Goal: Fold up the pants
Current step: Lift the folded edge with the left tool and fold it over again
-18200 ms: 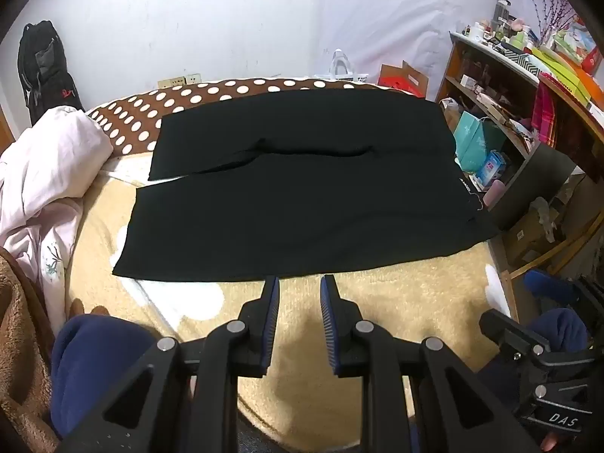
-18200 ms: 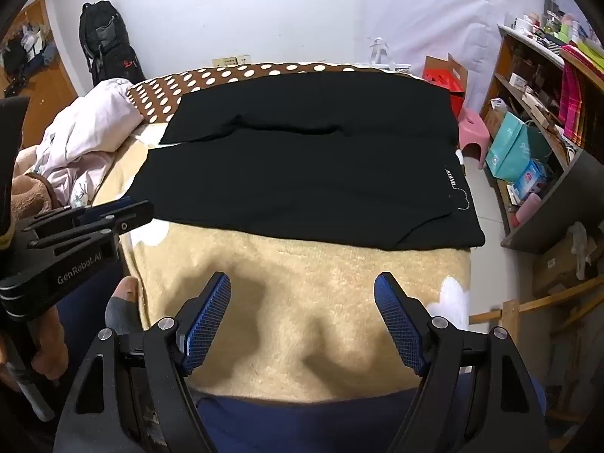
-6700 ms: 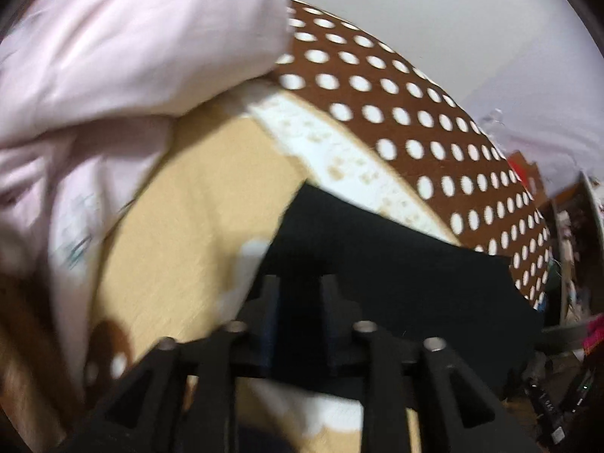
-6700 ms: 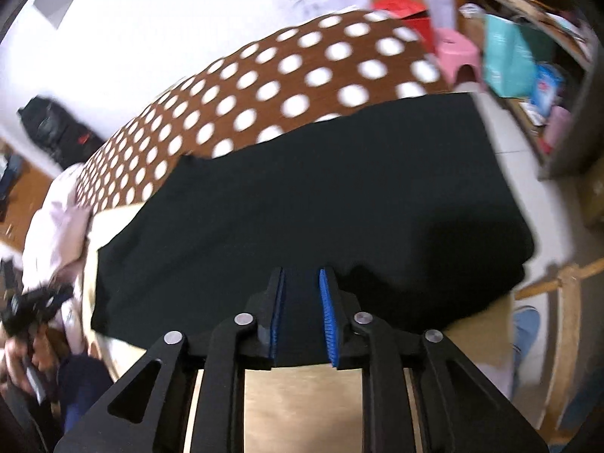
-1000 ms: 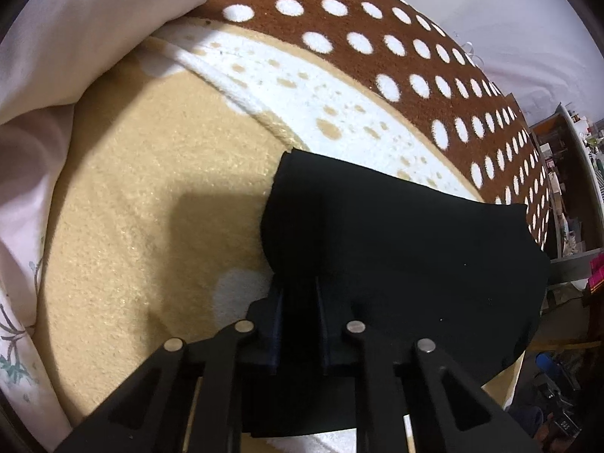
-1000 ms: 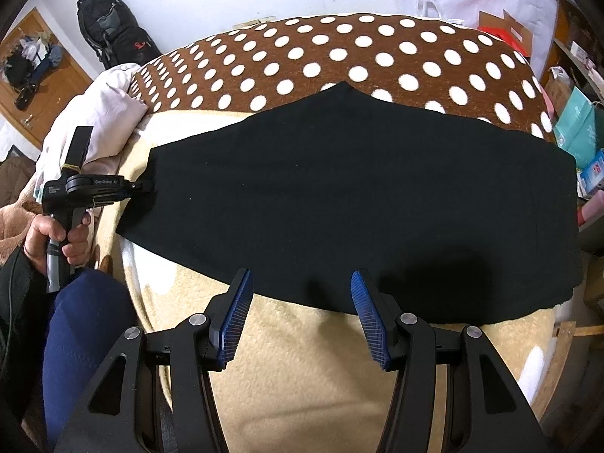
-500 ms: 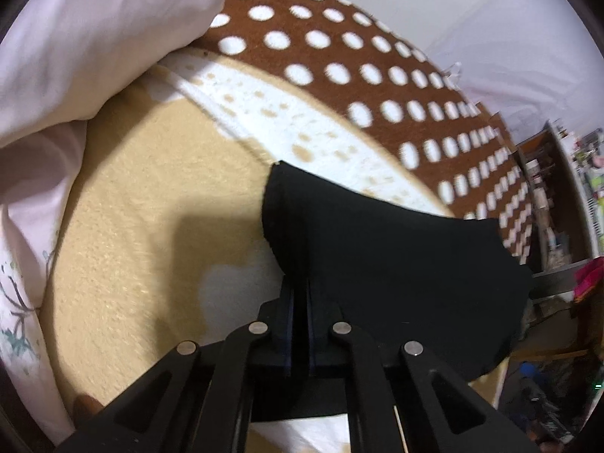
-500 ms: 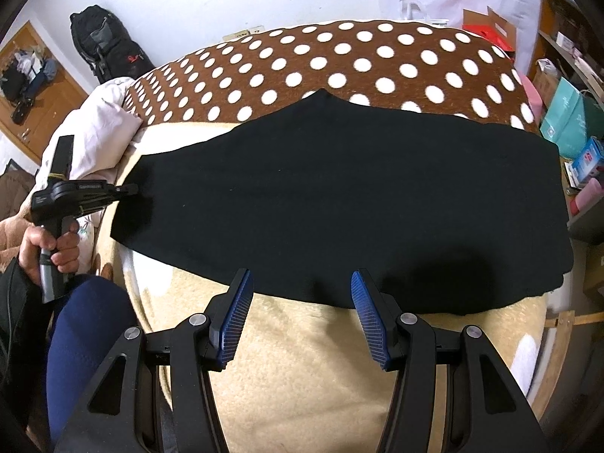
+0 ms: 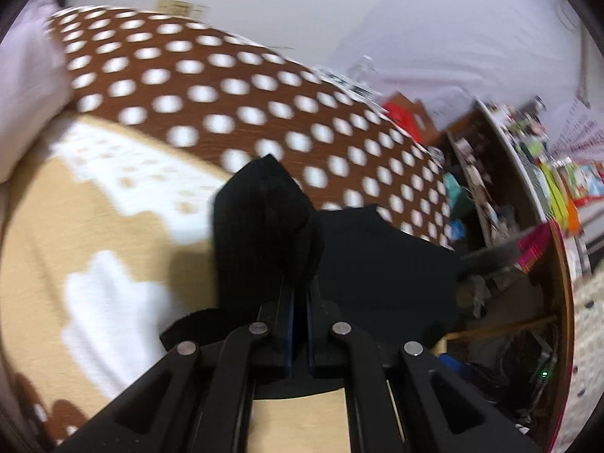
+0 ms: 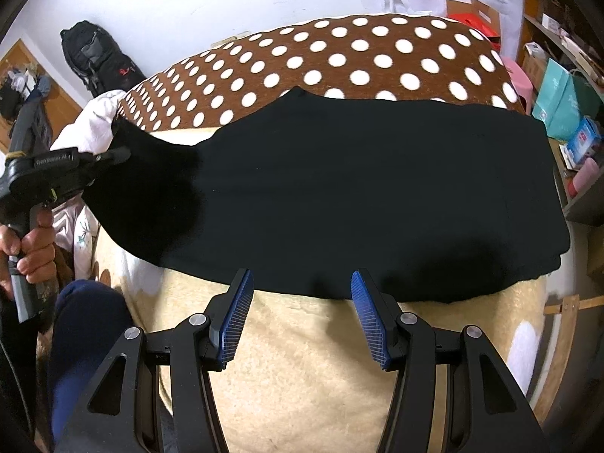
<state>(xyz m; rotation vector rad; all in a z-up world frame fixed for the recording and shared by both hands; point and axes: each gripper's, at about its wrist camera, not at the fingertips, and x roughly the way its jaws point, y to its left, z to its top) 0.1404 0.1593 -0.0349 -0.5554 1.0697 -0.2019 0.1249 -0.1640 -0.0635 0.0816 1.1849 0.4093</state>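
The black pants (image 10: 358,196) lie folded lengthwise across the bed, legs to the left, waist to the right. My left gripper (image 9: 300,294) is shut on the leg end of the pants (image 9: 264,222) and holds it lifted off the bed; it also shows in the right wrist view (image 10: 120,154) at the far left. My right gripper (image 10: 300,294) is open and empty, just in front of the pants' near edge.
The bed has a tan and white blanket (image 10: 321,358) and a brown polka-dot cover (image 10: 339,53). A pale pink duvet (image 10: 90,120) is heaped at the left. Shelves with clutter (image 9: 528,173) and bags (image 10: 562,102) stand at the right. My knee (image 10: 83,332) is at lower left.
My left gripper has lifted the leg end of the pants off the bed and swung it toward the right. My right gripper has stayed open in about the same place.
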